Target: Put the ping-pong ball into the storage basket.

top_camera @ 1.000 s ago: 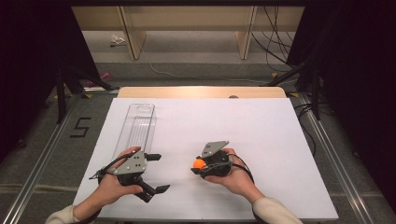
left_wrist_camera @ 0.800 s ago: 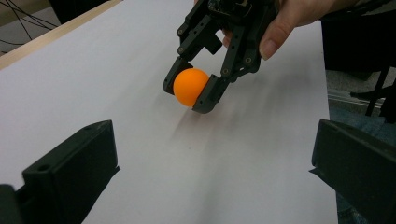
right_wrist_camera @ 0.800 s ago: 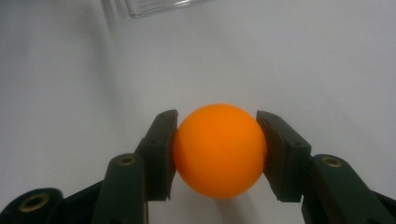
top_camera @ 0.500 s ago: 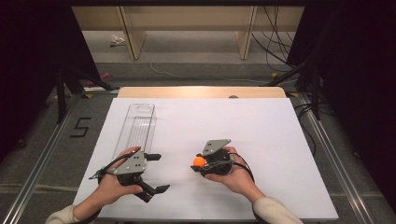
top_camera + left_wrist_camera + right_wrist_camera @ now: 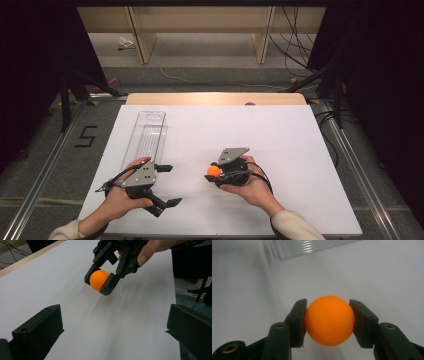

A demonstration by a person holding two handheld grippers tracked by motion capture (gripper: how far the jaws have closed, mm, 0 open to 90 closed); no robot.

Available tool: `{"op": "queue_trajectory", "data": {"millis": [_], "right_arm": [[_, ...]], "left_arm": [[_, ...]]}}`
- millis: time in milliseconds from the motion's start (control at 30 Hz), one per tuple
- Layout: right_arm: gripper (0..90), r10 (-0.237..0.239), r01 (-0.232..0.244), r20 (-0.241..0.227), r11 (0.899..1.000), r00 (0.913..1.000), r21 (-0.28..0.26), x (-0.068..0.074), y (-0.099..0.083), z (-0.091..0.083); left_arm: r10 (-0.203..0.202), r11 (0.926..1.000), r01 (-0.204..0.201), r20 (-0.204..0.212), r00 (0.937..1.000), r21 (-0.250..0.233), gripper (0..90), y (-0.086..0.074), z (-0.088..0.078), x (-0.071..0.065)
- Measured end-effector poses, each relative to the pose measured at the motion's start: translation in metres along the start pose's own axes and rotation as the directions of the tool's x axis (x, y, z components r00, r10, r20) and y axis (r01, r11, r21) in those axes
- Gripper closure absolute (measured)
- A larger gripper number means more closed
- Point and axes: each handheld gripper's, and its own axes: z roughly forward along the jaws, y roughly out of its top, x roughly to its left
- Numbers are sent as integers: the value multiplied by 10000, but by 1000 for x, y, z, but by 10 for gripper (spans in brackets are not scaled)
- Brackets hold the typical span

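An orange ball (image 5: 214,170) (image 5: 329,320) (image 5: 98,280) is clamped between the two black jaws of my right gripper (image 5: 214,171) (image 5: 329,321) (image 5: 100,282), a little above the white table sheet (image 5: 280,150). That gripper points left, toward my left gripper (image 5: 167,186) (image 5: 112,332). The left one rests near the table's front left, its jaws spread wide with nothing between them. In the left gripper view the ball hangs ahead of the jaws, well beyond their tips. A clear ribbed plastic tray (image 5: 146,137) (image 5: 309,247) lies lengthwise on the left part of the table, just behind my left hand.
The white sheet covers a wooden table whose back edge (image 5: 215,98) shows beyond it. Metal rails (image 5: 40,170) run along both sides on the floor. Shelf legs and cables (image 5: 295,55) stand behind the table. The right half of the sheet is bare.
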Motion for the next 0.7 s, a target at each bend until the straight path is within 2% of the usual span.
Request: {"op": "queue_trajectory", "data": {"millis": [700], "right_arm": [[514,88,-85,88,9995,9999,-295,-4,5,-4]], "left_arm": [[40,10000,-40,-1,10000,0,0,0,0,0]]}}
